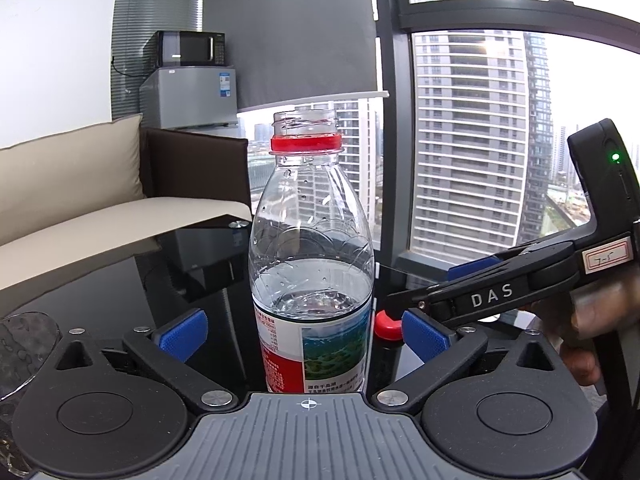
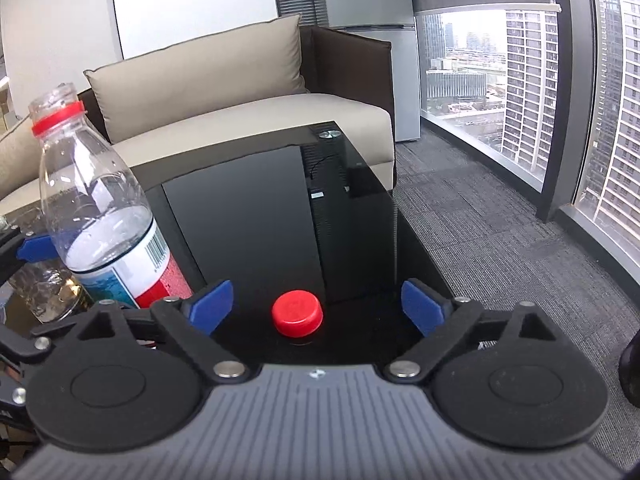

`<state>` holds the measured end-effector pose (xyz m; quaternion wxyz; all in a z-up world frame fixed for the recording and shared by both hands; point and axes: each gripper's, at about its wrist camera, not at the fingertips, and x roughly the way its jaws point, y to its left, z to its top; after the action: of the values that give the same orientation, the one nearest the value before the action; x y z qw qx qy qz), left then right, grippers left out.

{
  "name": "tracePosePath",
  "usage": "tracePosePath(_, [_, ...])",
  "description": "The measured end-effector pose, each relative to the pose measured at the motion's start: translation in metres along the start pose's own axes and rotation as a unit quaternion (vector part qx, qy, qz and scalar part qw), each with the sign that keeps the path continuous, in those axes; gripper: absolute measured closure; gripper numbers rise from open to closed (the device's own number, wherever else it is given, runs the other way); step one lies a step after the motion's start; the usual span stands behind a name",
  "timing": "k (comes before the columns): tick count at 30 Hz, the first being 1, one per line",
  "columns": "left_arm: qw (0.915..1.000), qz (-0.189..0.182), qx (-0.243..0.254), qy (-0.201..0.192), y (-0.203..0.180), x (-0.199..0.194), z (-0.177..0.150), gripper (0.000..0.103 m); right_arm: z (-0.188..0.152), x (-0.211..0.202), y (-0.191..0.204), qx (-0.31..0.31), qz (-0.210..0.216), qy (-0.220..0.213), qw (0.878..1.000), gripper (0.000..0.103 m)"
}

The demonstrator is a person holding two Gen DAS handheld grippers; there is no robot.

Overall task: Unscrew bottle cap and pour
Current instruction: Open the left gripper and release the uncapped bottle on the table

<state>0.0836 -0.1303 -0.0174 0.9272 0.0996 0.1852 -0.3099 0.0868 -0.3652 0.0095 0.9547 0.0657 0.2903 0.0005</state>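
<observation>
Left gripper point(image 1: 304, 332) fingers are spread wide either side of the water bottle point(image 1: 310, 256), not clamped; right gripper point(image 2: 318, 306) fingers are also wide, holding nothing, with the red cap point(image 2: 297, 313) lying between them on the black glass worktop point(image 2: 256, 200). Unscrewing looks done: the neck is bare, so next the left should close on the bottle for the pour, probably into the glass point(image 2: 44, 288) behind it. "DAS" reads on the right gripper's body; the bottle label print is too small.

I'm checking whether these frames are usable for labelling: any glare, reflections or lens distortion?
Left wrist: window frame bows strongly, sky is blown out behind the clear bottle. Right wrist: glossy black table mirrors the room; red cap stays sharp.
</observation>
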Motion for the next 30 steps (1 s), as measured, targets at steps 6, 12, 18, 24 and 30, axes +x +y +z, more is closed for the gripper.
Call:
tracePosePath(6, [0.9999,-0.005,-0.007,0.006,0.003,-0.002,0.001,0.001,0.001,-0.004,-0.001,0.007,-0.004,-0.003,1.000,0.004])
tracePosePath(12, [1.0000,-0.004,0.002,0.004,0.001,-0.008,0.001,0.001,0.001,-0.007,0.000,0.006,-0.002,-0.008,1.000,0.003])
tracePosePath(18, [0.9999,-0.004,-0.011,0.001,0.004,-0.010,0.001,0.001,0.000,-0.012,0.001,0.003,-0.001,-0.011,1.000,0.001])
tracePosePath(24, [0.9996,-0.009,-0.026,-0.009,0.008,-0.016,0.001,0.001,0.000,-0.013,0.001,0.004,0.001,-0.012,1.000,0.001])
tracePosePath(30, [0.9998,-0.013,-0.016,-0.007,0.007,-0.011,0.003,0.001,0.001,-0.014,0.003,0.003,0.001,-0.012,1.000,0.001])
